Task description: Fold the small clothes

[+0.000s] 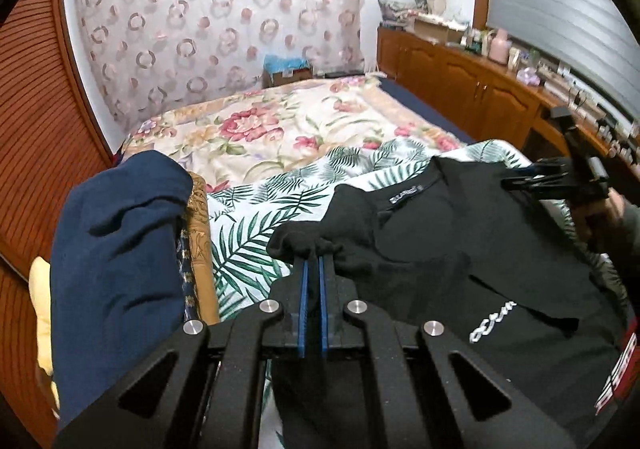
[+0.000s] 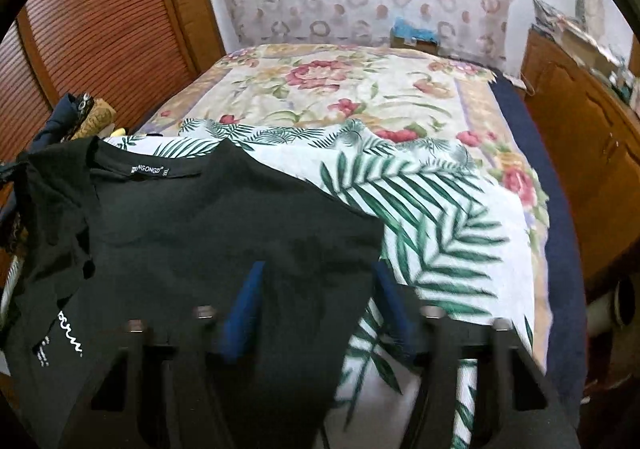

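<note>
Shirt (image 1: 460, 241) bunches inside left tool (image 1: 313, 261), beneath spread right tool (image 2: 316, 289).

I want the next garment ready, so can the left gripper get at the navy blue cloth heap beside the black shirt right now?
Probably not yet. The left gripper is shut on a bunched corner of the black shirt, so it is occupied. The navy blue cloth heap lies uncovered just to its left; once it lets go, nothing seems to block the way.

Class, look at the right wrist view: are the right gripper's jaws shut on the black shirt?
No, the right gripper has its jaws spread wide apart over the black shirt, clamping nothing.
</note>
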Available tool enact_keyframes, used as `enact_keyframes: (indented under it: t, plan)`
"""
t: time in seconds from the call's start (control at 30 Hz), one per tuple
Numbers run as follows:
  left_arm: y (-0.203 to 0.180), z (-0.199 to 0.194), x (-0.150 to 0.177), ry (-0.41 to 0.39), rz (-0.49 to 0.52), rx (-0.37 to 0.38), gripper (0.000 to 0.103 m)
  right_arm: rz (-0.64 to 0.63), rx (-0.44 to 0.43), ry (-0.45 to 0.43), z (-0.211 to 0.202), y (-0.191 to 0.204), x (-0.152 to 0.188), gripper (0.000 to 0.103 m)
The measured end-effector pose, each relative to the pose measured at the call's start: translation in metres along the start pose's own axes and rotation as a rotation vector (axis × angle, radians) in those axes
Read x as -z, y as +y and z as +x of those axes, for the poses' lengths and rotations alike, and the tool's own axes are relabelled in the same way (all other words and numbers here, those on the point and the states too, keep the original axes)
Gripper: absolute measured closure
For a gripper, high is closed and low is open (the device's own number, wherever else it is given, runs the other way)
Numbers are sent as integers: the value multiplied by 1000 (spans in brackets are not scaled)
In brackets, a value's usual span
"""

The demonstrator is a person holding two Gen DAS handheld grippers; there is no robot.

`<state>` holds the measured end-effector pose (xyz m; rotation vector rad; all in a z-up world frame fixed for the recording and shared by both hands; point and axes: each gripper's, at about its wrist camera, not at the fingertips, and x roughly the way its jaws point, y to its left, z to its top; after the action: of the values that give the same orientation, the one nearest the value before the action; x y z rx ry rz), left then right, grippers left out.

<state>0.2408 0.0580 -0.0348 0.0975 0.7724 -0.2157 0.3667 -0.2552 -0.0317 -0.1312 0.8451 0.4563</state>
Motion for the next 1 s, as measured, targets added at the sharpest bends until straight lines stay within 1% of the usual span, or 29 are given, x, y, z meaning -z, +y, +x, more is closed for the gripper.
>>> enact_keyframes:
  t: [0.03,0.07,0.13,0.23,0.37,0.53,0.7,0.9,1.0]
  plan:
    - [0,-5,3,-10,-6,1,98,-12,11,2,0,1,-1,80]
    - [-1,-8,4,-17,-10,3,98,-15,3,8,-1,-2,-1,96]
    - [-3,-18,8,-38,-19,11,98,-11,-43,-19,-14,-2,0,97]
    - [-7,-42,17,-81,-25,12,98,-25,-66,-99,-48,7,4,97]
    - [-13,-68,28,-127,-23,7,98,-51,-74,-183,-97,20,19,98]
    - [-18,-99,48,-177,-12,-1,98,-82,-64,-266,-150,35,51,98]
    - [-17,-121,68,-206,-21,-3,98,-87,-58,-312,-185,41,81,98]
    - [-19,-148,96,-241,-39,1,98,-100,-42,-331,-216,49,122,98]
    - [-18,-161,109,-251,-61,24,98,-96,-37,-344,-233,55,137,98]
